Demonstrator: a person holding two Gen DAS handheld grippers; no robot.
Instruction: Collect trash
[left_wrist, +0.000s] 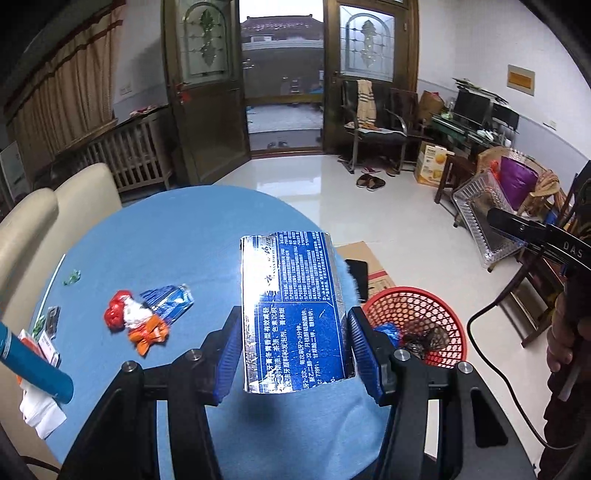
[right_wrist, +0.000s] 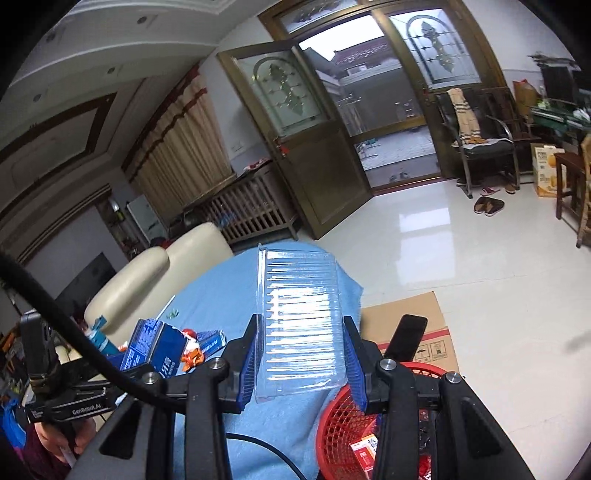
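two pieces of trash are up off the table, so you can drop each in the red basket (left_wrist: 417, 317) on the near right: your left gripper (left_wrist: 291, 350) is clamped on the blue carton (left_wrist: 295, 306) printed in chinese, your right gripper (right_wrist: 301, 363) on the clear tray (right_wrist: 301, 321). farther left, crumpled wrappers (left_wrist: 144, 317) wait on the blue cloth (left_wrist: 166, 229).

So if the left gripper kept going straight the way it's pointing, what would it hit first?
Probably nothing soon: the left gripper, holding the blue box, points over the blue table toward open floor, though depth is unclear.
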